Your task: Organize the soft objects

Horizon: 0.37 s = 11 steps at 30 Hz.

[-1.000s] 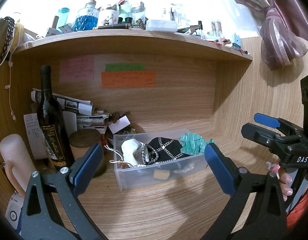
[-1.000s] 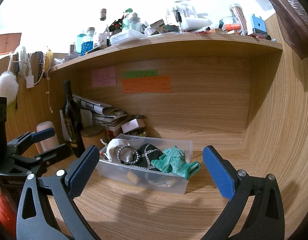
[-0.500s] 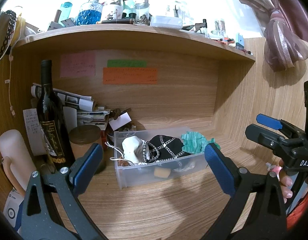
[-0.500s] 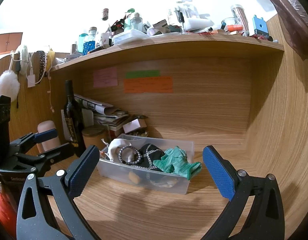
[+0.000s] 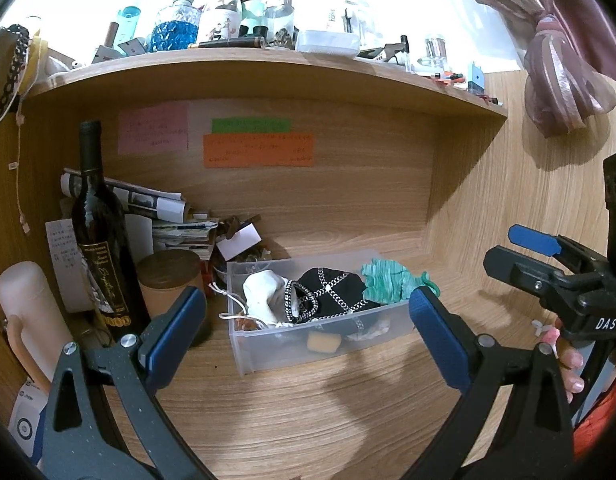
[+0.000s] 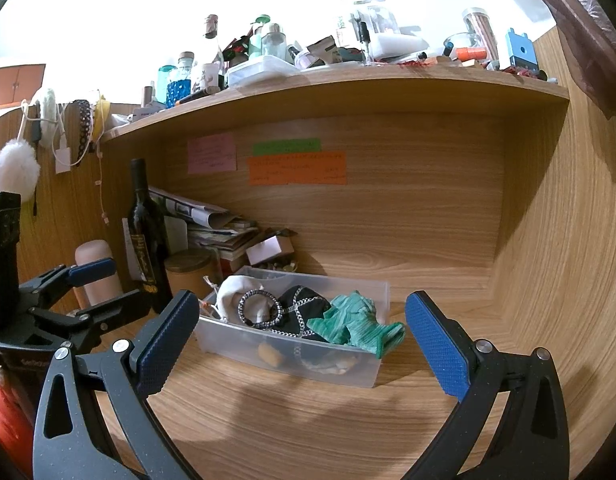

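Left gripper (image 5: pixel 308 322): jaws spread wide, empty, hovering short of the bin and framing it; its blue pads (image 5: pixel 176 332) touch nothing.

Right gripper (image 6: pixel 302 338): likewise spread wide and empty, near the bin's front wall without contact. Seen from the left wrist camera, it sits at 3 o'clock, held by the person's hand (image 5: pixel 567 364).

Clear plastic bin (image 6: pixel 373 376): stands on the wooden worktop (image 6: pixel 308 432) at 12 o'clock of both grippers, inside a desk alcove. It gathers the soft items, presumably as the sorting container.

Contents, from 9 to 3 o'clock:
- white drawstring pouch (image 5: pixel 264 292), cord trailing over the rim at 9 o'clock;
- black chain-patterned pouch (image 5: pixel 331 292), centre, with a braided band (image 6: pixel 260 308) lying on top;
- green ribbed cloth (image 6: pixel 347 326), draped over the rim at the 3 o'clock corner, only partly inside, so probably the piece that needs tucking;
- small tan sponge-like block (image 5: pixel 323 342) and pale scraps at the bottom.

Surroundings: wine bottle (image 5: pixel 102 248) and round lidded canister (image 5: pixel 170 280) at 9 o'clock of the bin; stacked papers (image 5: pixel 164 216) behind; sticky notes (image 5: pixel 258 150) on the back panel; cluttered shelf (image 5: pixel 268 64) above.
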Motion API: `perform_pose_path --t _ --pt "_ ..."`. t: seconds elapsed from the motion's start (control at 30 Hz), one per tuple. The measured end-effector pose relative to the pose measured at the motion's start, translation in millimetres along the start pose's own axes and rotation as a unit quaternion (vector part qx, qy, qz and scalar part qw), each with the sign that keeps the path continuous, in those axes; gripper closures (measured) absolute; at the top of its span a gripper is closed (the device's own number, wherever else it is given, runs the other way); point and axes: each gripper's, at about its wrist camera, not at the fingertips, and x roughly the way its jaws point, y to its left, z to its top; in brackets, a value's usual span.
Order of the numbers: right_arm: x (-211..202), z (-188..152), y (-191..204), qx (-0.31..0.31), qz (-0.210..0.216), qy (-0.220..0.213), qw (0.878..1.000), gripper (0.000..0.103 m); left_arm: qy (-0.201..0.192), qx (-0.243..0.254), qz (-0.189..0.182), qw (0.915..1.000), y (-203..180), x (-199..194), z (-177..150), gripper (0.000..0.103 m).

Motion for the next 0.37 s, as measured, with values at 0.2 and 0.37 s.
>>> perform_pose_path --t 0.2,0.37 --pt "1.9 -2.1 1.4 -0.004 0.003 0.002 1.0 0.0 0.0 -0.013 -0.002 0.9999 3.7 -0.6 0.7 0.0" --pt "3.0 -2.5 1.6 -0.005 0.003 0.004 1.0 0.0 0.004 -0.016 -0.003 0.9999 6.7 0.6 -0.3 0.0"
